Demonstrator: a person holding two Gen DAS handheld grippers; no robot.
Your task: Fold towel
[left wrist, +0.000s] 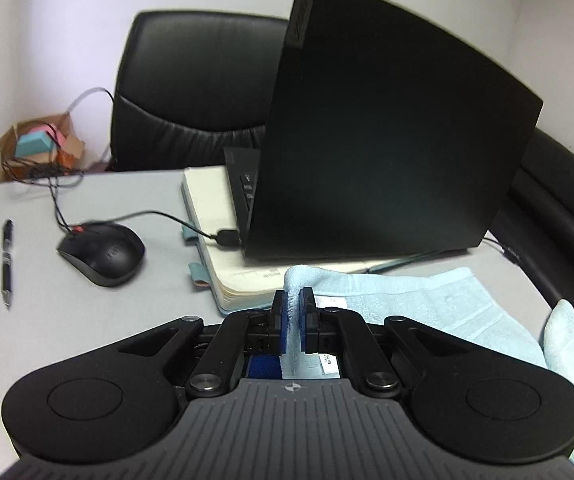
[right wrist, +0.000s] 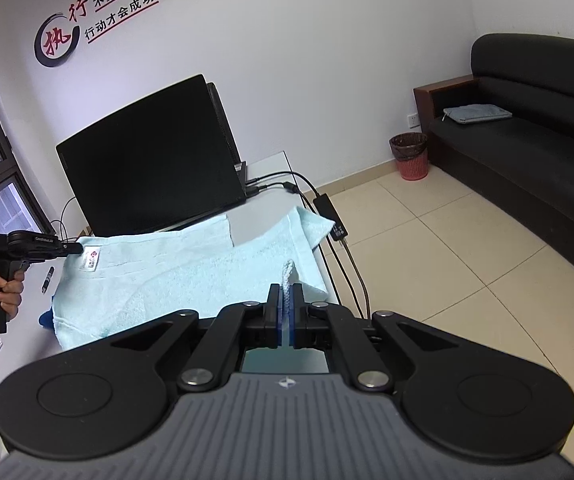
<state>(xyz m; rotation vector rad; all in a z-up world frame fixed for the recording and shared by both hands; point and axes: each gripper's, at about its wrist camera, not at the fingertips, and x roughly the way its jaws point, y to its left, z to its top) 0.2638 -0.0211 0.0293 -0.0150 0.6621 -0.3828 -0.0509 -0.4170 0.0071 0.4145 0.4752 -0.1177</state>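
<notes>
A light blue towel lies partly spread on the grey table, lifted at two near corners. My left gripper is shut on one corner of the towel, close to the notebook. It also shows in the right wrist view, held by a hand, pinching the corner with the white label. My right gripper is shut on another towel corner, with a white loop sticking up between the pads.
An open black laptop stands on a notebook just behind the towel. A wired mouse and a pen lie to the left. Cables hang over the table's right edge. A black chair and a sofa stand beyond.
</notes>
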